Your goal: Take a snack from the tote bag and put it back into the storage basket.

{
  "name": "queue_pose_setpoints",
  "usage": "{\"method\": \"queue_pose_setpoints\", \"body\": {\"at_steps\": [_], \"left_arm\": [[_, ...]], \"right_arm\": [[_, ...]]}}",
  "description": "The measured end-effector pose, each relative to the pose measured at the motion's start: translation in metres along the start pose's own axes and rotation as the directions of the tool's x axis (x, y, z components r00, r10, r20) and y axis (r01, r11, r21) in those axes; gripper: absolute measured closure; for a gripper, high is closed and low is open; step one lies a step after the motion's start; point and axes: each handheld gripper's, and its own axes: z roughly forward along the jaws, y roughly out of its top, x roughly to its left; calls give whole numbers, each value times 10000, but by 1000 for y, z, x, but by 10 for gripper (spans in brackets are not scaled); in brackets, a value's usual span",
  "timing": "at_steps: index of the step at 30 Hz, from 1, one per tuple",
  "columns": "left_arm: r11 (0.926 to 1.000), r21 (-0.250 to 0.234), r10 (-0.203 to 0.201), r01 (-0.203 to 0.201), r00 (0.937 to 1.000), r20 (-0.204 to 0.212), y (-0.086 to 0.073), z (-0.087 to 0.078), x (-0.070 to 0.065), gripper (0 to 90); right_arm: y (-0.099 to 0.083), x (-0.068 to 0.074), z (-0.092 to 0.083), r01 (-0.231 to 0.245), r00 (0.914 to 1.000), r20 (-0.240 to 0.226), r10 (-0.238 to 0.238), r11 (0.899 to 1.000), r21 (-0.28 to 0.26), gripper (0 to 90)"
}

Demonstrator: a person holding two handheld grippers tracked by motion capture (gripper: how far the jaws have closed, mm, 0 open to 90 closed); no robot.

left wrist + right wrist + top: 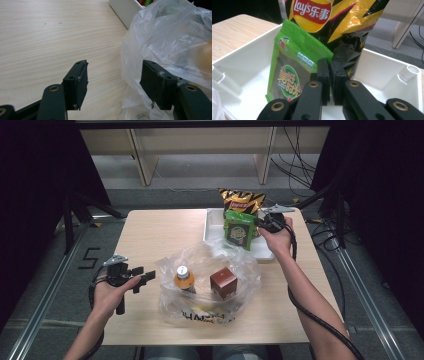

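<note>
Bench (150, 235), with white tray (214, 220) at its far right. Your right gripper (329, 75) holds the green snack packet (289, 75) upright over the tray (yellow-black chip bag (332, 22) just behind), fingers (323, 77) pinched narrowly on the packet's right edge. Your left gripper (113, 82) hovers beside the clear plastic bag (170, 42), fingers (77, 82) wide, the right one touching the film.

Orange-capped bottle (184, 278) and brown box (223, 282) inside clear plastic bag (240, 265) on wooden table (155, 232).
</note>
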Motion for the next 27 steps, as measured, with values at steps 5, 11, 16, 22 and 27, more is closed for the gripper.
{"method": "queue_pose_setpoints", "body": {"at_steps": [5,11,16,22,27], "left_arm": [[10000,-44,-12,12,10000,-7,0,-1,0,378],[10000,-81,11,-11,10000,-29,1,-3,0,377],[9998,-180,-24,24,10000,-6,1,-4,0,375],[9997,-219,84,-84,10000,17,2,-4,-3,373],[9995,-258,195,-196,9998,-68,3,-6,-4,368]], "right_arm": [[3,2,-4,-94,9995,299,85,9995,312,710],[12,10,-18,-330,9978,579,336,9994,-108,610],[17,19,-37,-305,9995,78,306,9995,-63,598],[14,34,-60,-526,9971,-566,513,9984,-217,589],[9,43,-78,-637,9910,-1190,611,9978,-186,580]]}}
